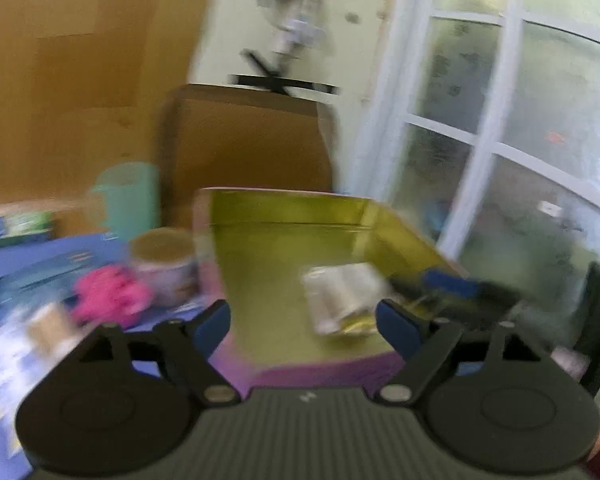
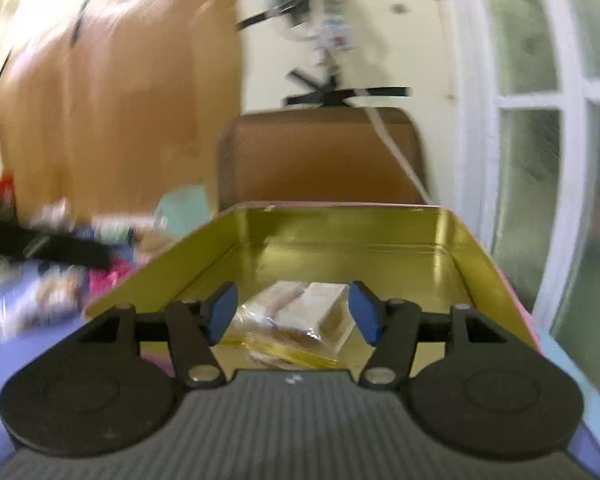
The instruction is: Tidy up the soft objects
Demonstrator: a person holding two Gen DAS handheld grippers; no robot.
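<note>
A clear-wrapped packet (image 2: pixel 300 320) lies on the floor of the gold tin (image 2: pixel 380 232). The right gripper (image 2: pixel 294 314) points level into the tin, fingers spread around the packet. The left gripper (image 1: pixel 303 326) hangs open nearby, empty.

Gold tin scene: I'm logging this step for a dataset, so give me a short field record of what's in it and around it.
container: gold tin, open, pink outside
contents: clear-wrapped packet on the tin floor
left gripper: open, empty, over the tin's near edge
right gripper: open, fingers either side of the packet, contact not clear
outside tin: pink fluffy item on the blue surface, beside a round tub
behind: teal cup, cardboard box
image quality: motion-blurred
</note>
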